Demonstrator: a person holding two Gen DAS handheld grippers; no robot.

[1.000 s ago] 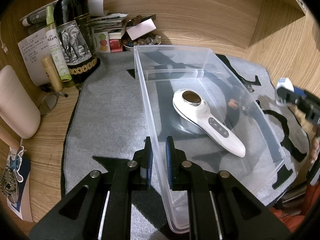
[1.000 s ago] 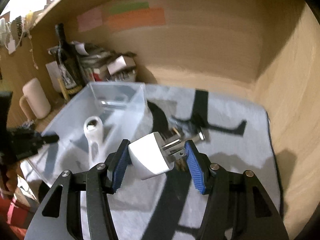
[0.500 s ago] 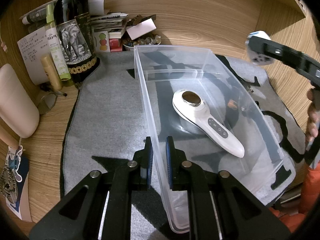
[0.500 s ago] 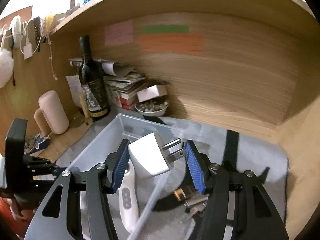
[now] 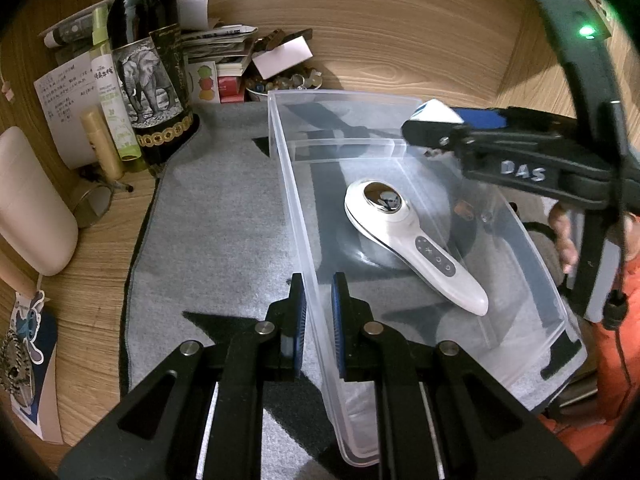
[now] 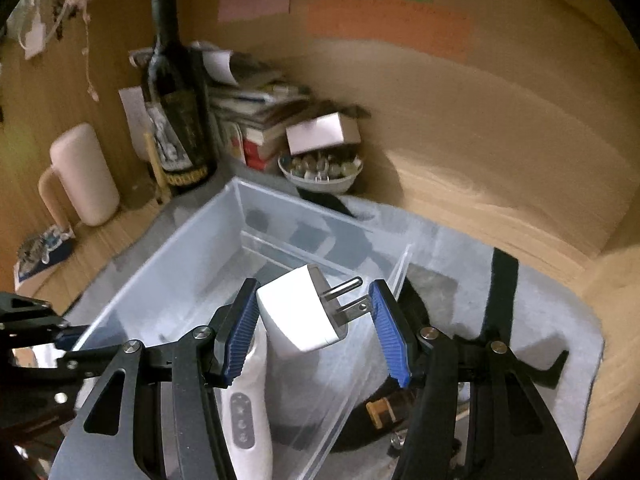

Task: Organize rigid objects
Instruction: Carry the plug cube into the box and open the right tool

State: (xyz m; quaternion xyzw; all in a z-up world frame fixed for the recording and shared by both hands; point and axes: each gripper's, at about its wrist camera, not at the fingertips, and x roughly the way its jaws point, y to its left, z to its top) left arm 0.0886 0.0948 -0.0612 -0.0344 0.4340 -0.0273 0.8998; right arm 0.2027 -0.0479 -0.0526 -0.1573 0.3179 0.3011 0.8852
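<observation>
The left gripper [image 5: 318, 316] is clamped on the near side wall of the clear plastic bin [image 5: 408, 148], which sits on a grey felt mat [image 5: 216, 216]. The right gripper [image 6: 312, 330] is closed on a white plug adapter [image 6: 298, 314], one pad against its body and the other against its metal prongs, and holds it above the bin's open top. Inside the bin, on its floor, lies a white handheld device [image 5: 408, 240] with a round metal head, its handle pointing toward the bin's near end.
</observation>
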